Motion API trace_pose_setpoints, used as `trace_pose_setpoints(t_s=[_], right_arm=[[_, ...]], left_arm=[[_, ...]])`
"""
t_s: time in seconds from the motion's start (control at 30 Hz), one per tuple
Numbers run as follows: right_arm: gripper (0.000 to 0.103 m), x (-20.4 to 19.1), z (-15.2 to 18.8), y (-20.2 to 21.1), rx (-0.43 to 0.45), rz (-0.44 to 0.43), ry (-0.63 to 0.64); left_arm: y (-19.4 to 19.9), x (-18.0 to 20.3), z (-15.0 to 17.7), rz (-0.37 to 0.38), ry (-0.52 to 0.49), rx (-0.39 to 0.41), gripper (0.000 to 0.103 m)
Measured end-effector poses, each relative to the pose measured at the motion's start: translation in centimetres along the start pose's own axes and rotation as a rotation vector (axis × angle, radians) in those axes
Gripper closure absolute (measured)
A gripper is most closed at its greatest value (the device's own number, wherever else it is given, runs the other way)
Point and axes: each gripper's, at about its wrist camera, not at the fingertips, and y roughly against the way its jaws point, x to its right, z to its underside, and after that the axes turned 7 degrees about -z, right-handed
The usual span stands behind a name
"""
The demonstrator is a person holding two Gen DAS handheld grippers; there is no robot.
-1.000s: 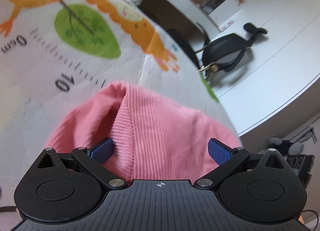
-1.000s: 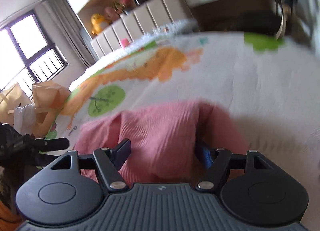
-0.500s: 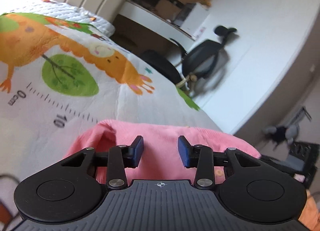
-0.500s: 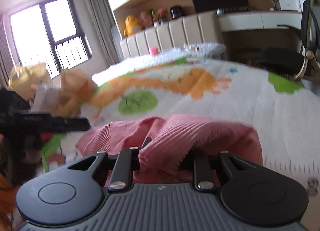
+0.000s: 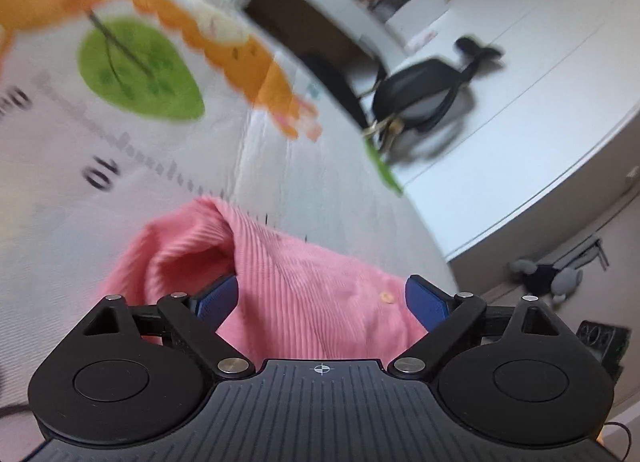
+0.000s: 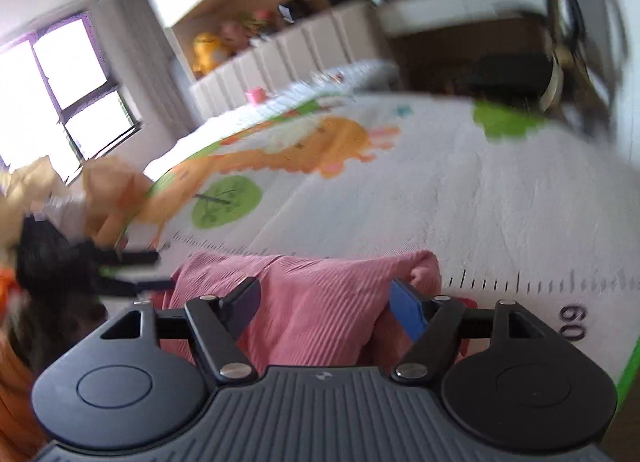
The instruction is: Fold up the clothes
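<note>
Pink ribbed top [image 5: 288, 286] lies bunched on printed mat [image 5: 320, 190]; left gripper [image 5: 322, 298] & right gripper [image 6: 326, 304] jaws opening, fabric between, not pinched.

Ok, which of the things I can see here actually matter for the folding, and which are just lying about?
For the job:
- pink ribbed garment
- left gripper, fingers opening, garment between them, pads clear
- right gripper, likewise opening over it
- printed play mat it lies on

Lying about:
- black office chair
- grey stuffed toy
- yellow plush
</note>
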Motion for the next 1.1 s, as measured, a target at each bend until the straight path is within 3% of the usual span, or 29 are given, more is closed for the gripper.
trace_pose_setpoints(t_s=[0.13, 0.2, 0.27, 0.37, 0.43, 0.53, 0.63, 0.77, 0.83, 0.87, 0.9, 0.97, 1.03, 1.1], right_arm=[[0.031, 3.0, -1.1, -5.3, -0.124, -0.048, -0.102], [0.031, 3.1, -2.3, -7.5, -0.109, -0.066, -0.101], [0.031, 2.2, -4.1, -8.5, -0.023, -0.072, -0.035], [0.031, 0.4, -6.5, -9.2, 0.080, -0.050, 0.093], [0.031, -0.4, -7.4, -8.8, 0.110, -0.014, 0.143], [0.031, -1.1, -6.8, -7.1, 0.165, 0.163, 0.316], [0.031, -0.7, -4.2, -6.0, 0.121, 0.336, 0.468], [0.038, 1.6, -1.1, -6.6, -0.027, 0.352, 0.415], [0.038, 2.0, 0.3, -7.9, -0.097, 0.389, 0.445], [0.038, 2.4, 0.8, -8.3, -0.120, 0.433, 0.476], [0.031, 2.9, 0.9, -8.2, -0.114, 0.488, 0.501], [0.031, 3.9, 0.9, -7.9, -0.098, 0.591, 0.535], [0.031, 4.4, 0.0, -6.6, -0.061, 0.662, 0.494], [0.032, 3.4, -0.4, -5.2, 0.000, 0.660, 0.496]], left_arm=[[-3.7, 0.5, -1.3, -0.015, -0.005, -0.049, 0.007], [-4.5, 0.5, -2.7, -0.016, 0.018, -0.019, 0.007], [-3.9, 0.3, -4.3, -0.037, 0.039, 0.077, 0.007], [-1.5, 0.0, -6.1, -0.152, 0.005, 0.276, 0.007], [0.3, -0.3, -6.3, -0.202, -0.013, 0.330, 0.007], [1.9, -0.4, -5.0, -0.195, -0.073, 0.310, 0.007], [2.0, 0.2, -2.7, -0.129, -0.161, 0.239, 0.006], [0.0, 2.0, -1.1, 0.036, -0.217, 0.156, 0.005], [-1.9, 2.8, -0.5, 0.066, -0.227, 0.113, 0.005], [-2.9, 3.1, -0.2, 0.042, -0.233, 0.091, 0.005], [-3.7, 3.2, 0.0, 0.014, -0.240, 0.073, 0.005], [-3.9, 2.7, 0.4, -0.037, -0.258, 0.071, 0.005], [-2.5, 1.7, 0.5, -0.098, -0.262, 0.110, 0.005], [-0.6, 0.3, 0.3, -0.167, -0.239, 0.162, 0.005]])
